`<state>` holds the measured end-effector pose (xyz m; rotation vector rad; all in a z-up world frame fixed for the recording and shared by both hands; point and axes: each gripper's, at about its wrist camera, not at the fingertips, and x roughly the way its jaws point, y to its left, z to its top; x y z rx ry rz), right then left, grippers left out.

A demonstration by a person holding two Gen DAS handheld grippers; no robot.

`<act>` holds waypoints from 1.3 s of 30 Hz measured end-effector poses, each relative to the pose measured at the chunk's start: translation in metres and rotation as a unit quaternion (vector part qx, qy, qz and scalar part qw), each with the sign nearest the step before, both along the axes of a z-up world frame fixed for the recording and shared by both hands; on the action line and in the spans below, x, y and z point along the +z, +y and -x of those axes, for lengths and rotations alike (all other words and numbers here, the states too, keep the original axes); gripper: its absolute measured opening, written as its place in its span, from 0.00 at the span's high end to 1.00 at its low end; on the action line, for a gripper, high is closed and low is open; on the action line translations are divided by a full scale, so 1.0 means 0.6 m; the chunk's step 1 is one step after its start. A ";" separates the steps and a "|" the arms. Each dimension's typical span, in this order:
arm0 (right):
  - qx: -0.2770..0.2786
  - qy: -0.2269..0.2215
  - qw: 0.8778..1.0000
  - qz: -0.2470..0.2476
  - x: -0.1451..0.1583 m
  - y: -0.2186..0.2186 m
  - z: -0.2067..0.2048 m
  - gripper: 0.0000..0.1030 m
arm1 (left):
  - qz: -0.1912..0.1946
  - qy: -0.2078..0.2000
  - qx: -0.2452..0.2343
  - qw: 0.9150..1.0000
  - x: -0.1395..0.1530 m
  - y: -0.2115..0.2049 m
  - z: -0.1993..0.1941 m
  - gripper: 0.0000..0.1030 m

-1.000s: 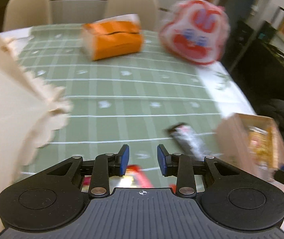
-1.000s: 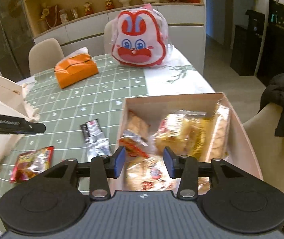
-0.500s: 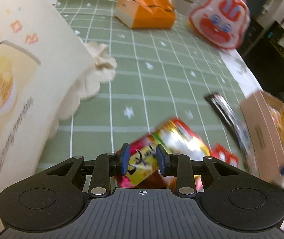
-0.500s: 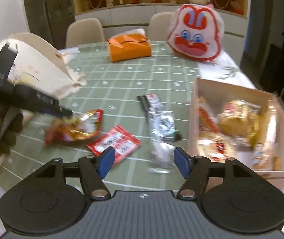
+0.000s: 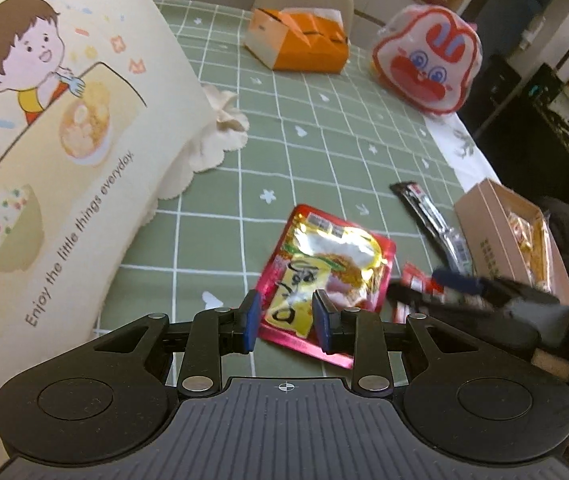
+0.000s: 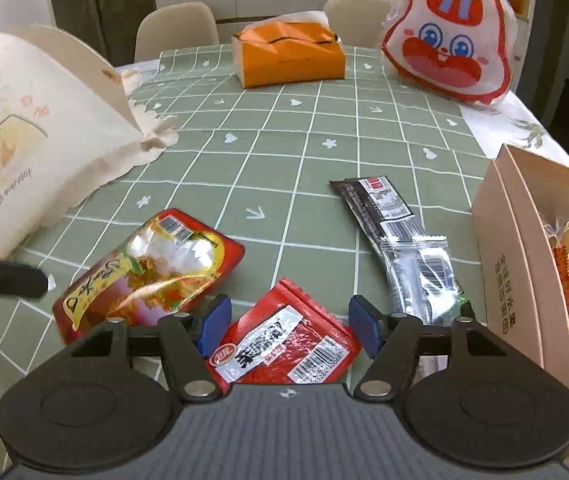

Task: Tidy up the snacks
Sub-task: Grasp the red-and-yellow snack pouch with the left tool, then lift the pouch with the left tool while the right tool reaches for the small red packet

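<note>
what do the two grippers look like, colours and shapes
Both look alike: the left gripper and right gripper have a black ribbed body with a small crosshair mark, two round black discs at the sides, black linkage arms with silver rivets, and blue pads on the fingertips. No cables or sleeves show.

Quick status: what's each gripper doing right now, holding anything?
Left gripper: open, holding nothing, over the shiny red-and-yellow foil snack packet.
Right gripper: open, empty, over the small flat red sachet.
</note>
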<state>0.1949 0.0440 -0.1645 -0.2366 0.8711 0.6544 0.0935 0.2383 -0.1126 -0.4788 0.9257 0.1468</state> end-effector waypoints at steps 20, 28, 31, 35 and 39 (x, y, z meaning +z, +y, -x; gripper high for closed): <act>0.004 0.028 0.998 -0.061 0.068 -0.126 0.104 0.43 | -0.006 0.002 -0.122 0.993 -0.047 -0.075 -0.061 0.69; -0.001 0.037 0.999 -0.033 0.034 -0.089 0.078 0.63 | 0.053 0.006 -0.115 0.992 -0.037 -0.077 -0.033 0.70; 0.000 0.033 0.999 -0.011 0.018 -0.085 0.080 0.63 | 0.083 -0.003 -0.084 0.993 -0.030 -0.052 -0.032 0.70; 0.003 0.037 0.999 -0.018 0.014 -0.094 0.083 0.63 | 0.103 0.019 -0.084 0.991 -0.046 -0.044 -0.051 0.70; 0.011 0.025 1.000 -0.014 0.012 -0.093 0.089 0.63 | 0.139 0.027 -0.120 0.983 -0.067 -0.060 -0.072 0.53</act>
